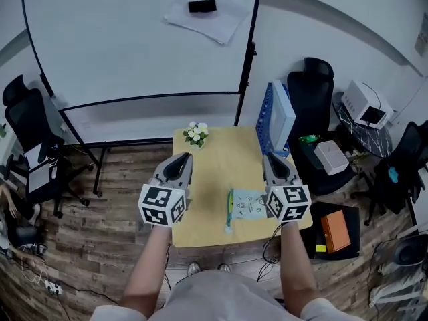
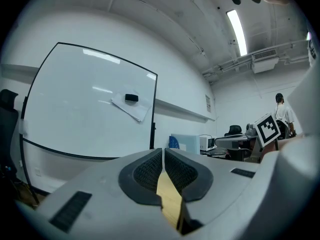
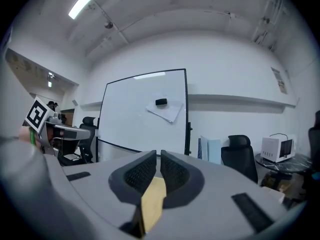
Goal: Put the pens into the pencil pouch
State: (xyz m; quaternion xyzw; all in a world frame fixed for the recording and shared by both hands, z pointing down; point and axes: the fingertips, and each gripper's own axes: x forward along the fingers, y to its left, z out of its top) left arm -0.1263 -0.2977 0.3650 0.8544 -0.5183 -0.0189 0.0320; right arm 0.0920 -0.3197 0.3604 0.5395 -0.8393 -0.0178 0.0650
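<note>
The pale green pencil pouch [image 1: 251, 204] lies flat near the front right of the small yellow table [image 1: 207, 186]. A thin green pen [image 1: 229, 214] lies along the pouch's left edge, reaching the table's front rim. My left gripper [image 1: 184, 156] [image 2: 163, 151] is held above the table's left side, pointing level at the whiteboard, its jaws shut with nothing between them. My right gripper [image 1: 269, 156] [image 3: 158, 154] hovers above the pouch's right end, also level, its pads together and empty. In both gripper views only a strip of the yellow tabletop shows beneath the jaws.
A small pot of white flowers [image 1: 196, 134] stands at the table's back edge. Behind it is a large whiteboard [image 1: 134, 39] with a black eraser [image 1: 202, 6]. A blue-and-white panel [image 1: 277, 116] and a black office chair [image 1: 313, 89] stand at the right.
</note>
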